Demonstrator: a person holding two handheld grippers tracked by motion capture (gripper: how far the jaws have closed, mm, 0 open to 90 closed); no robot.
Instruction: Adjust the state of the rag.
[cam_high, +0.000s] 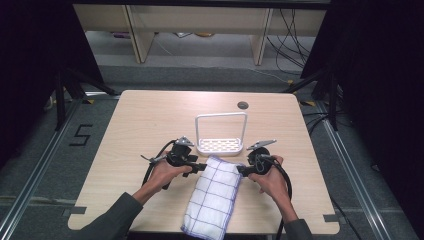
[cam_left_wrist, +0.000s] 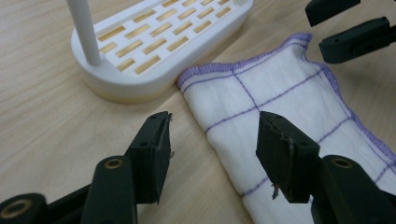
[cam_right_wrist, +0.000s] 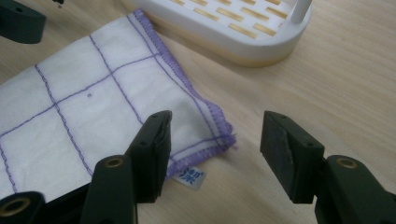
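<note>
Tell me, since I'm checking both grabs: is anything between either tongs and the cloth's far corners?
Nothing visible. The left tongs stand open over the cloth edge; the right tongs straddle its other corner. The white rack sits just beyond, apart.

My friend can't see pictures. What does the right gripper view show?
The right gripper hangs open over the near corner of a folded white cloth with purple lines lying on a wooden table. A white slotted rack base sits just beyond.
</note>
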